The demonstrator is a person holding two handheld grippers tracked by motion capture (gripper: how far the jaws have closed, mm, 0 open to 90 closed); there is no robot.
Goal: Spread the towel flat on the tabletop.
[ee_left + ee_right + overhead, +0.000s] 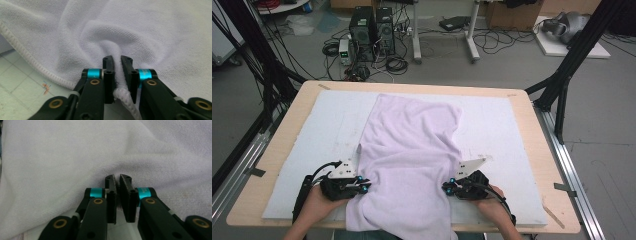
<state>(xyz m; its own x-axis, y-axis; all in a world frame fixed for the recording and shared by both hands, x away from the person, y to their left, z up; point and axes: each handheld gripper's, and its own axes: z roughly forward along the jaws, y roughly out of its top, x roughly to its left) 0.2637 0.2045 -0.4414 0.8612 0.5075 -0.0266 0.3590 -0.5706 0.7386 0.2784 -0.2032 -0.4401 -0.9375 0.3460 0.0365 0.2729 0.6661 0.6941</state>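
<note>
A pale lilac towel (412,160) lies on the white mat (502,130) covering the surface, its long axis running from the person's edge toward the far side, its near end seemingly drooping over the mat's front edge. The left claw (362,186) pinches the towel's left hem, and the right claw (448,188) pinches the right side, both narrow on cloth. The 2 grips sit level, equally near.

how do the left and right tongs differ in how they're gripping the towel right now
The left tongs pinch the towel at its stitched hem, which bunches into a swirl of folds; the right tongs pinch a smoother stretch, with no hem visible. In the high view the left sits at the towel's left edge, the right at its right edge. Both are shut on cloth.
</note>
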